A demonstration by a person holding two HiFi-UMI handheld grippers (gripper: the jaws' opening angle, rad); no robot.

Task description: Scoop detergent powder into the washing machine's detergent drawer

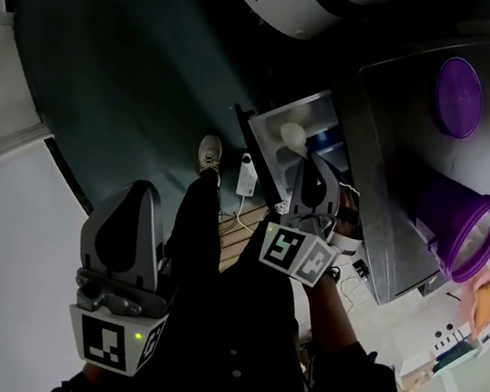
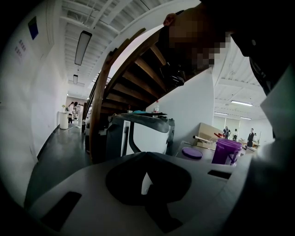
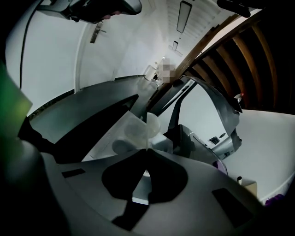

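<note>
Grey left gripper, jaws together and empty, hangs at seven o'clock. Right gripper pinches a translucent white plastic scoop over the open white detergent drawer at one o'clock. An off-centre tilt could spill powder past its rim.

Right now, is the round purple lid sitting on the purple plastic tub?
No, the round purple lid lies flat on the grey machine top, apart from the purple plastic tub.

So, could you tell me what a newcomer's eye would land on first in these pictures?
Probably the purple tub and purple lid, bright on the grey washing machine at the head view's right. Then the right gripper, shut on a white scoop over the open drawer at the centre; the left gripper hangs shut and empty, lower left.
</note>
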